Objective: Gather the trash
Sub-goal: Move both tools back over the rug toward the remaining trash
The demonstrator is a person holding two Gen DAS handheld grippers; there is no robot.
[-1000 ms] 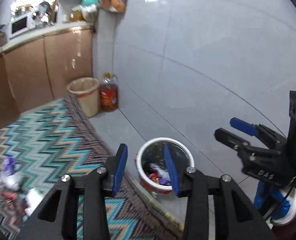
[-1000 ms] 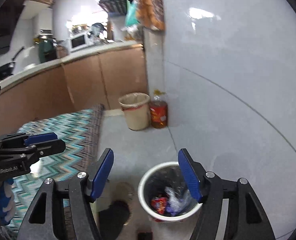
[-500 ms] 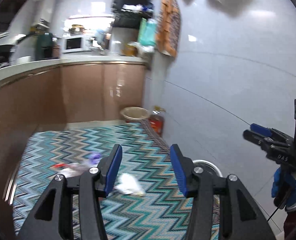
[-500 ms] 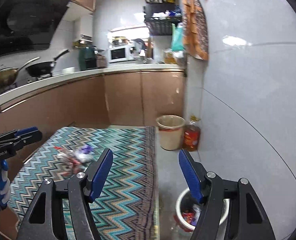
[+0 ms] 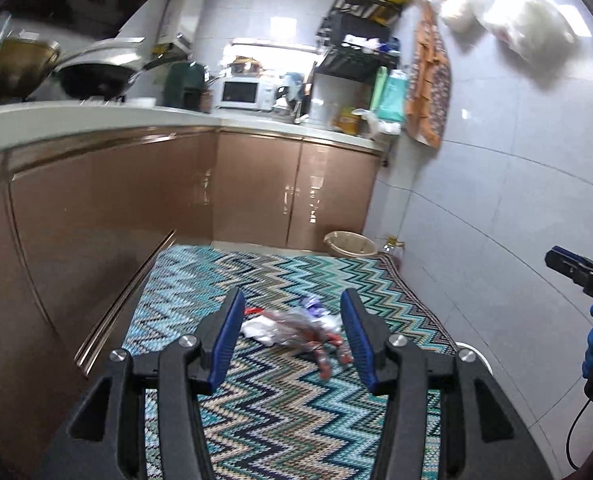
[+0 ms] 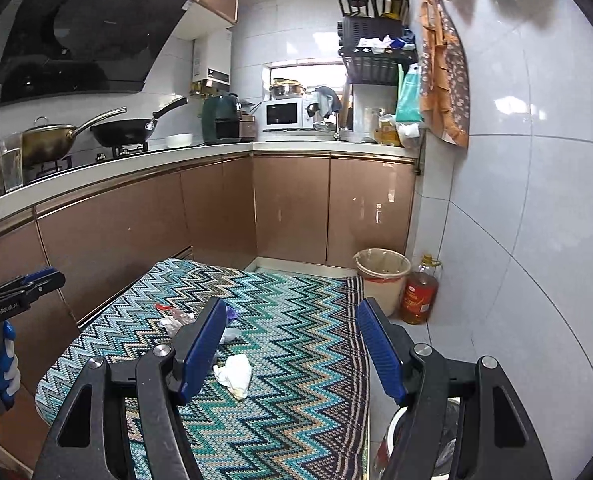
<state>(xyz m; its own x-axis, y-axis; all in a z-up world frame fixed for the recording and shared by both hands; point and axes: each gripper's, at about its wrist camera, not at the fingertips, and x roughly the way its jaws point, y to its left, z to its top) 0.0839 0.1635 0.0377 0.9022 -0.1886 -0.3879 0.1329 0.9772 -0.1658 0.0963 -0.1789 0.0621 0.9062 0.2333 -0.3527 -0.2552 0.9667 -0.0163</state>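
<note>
A heap of wrappers (image 5: 296, 326) lies on the zigzag rug (image 5: 280, 412) near its left edge, ahead of the left gripper (image 5: 290, 334) and framed between its half-open, empty jaws without touching. The right gripper (image 6: 296, 354) gapes wide, empty; a crumpled tissue (image 6: 234, 374) lies just inside its left jaw.
</note>
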